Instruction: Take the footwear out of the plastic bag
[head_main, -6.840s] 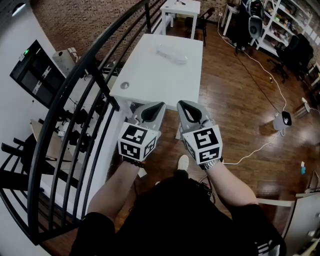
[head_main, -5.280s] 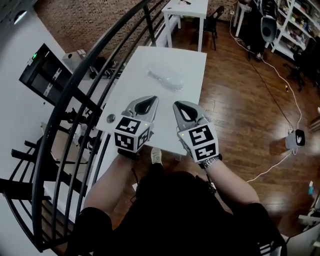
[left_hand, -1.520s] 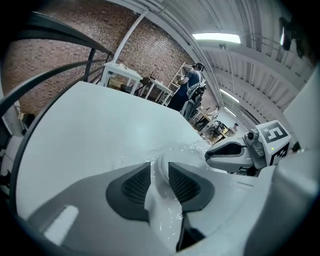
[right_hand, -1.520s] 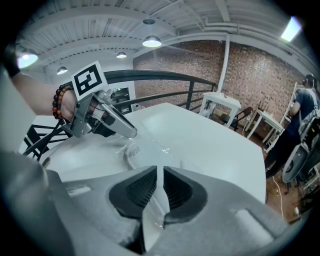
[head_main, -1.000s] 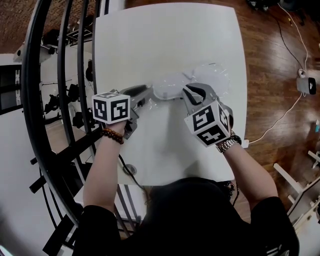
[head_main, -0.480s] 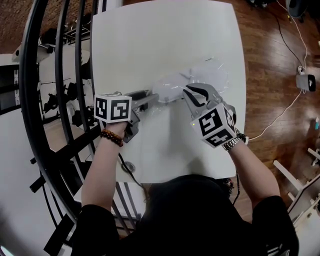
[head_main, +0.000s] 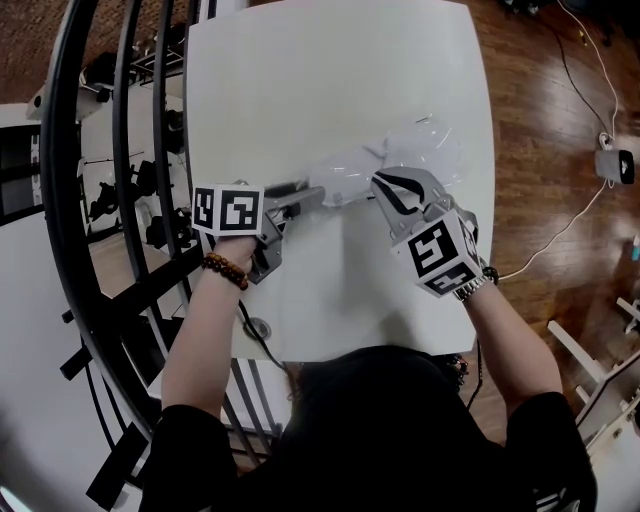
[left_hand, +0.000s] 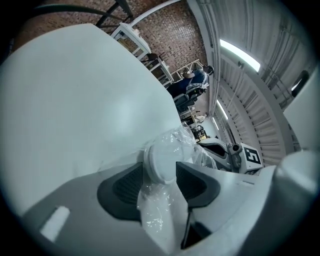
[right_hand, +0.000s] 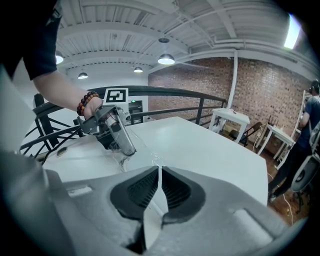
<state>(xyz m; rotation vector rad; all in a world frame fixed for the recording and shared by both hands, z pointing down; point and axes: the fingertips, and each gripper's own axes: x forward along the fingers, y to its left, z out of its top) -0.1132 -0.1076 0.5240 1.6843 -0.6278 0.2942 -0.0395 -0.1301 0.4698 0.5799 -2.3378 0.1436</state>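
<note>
A white shoe (head_main: 345, 172) lies in a clear plastic bag (head_main: 430, 150) on the white table (head_main: 330, 70). My left gripper (head_main: 316, 196) reaches in from the left. Its jaws have just been opening, and the shoe's rounded end (left_hand: 161, 157), wrapped in bag film (left_hand: 155, 210), sits between the pads and fills the gap. My right gripper (head_main: 380, 181) has just been closing and is shut on a thin fold of the bag (right_hand: 155, 210). In the right gripper view the left gripper (right_hand: 126, 151) is at the bag's far end.
A black railing (head_main: 110, 200) runs along the table's left side. Wood floor (head_main: 560, 120) with a white cable and a small device (head_main: 613, 165) lies to the right. A round hole (head_main: 257, 330) is near the table's front edge. More white tables (right_hand: 230, 117) stand beyond.
The left gripper has slid right onto the shoe's end and rolled, with its jaws wider. The right gripper's jaws have closed on the bag film and its cube has shifted slightly right.
</note>
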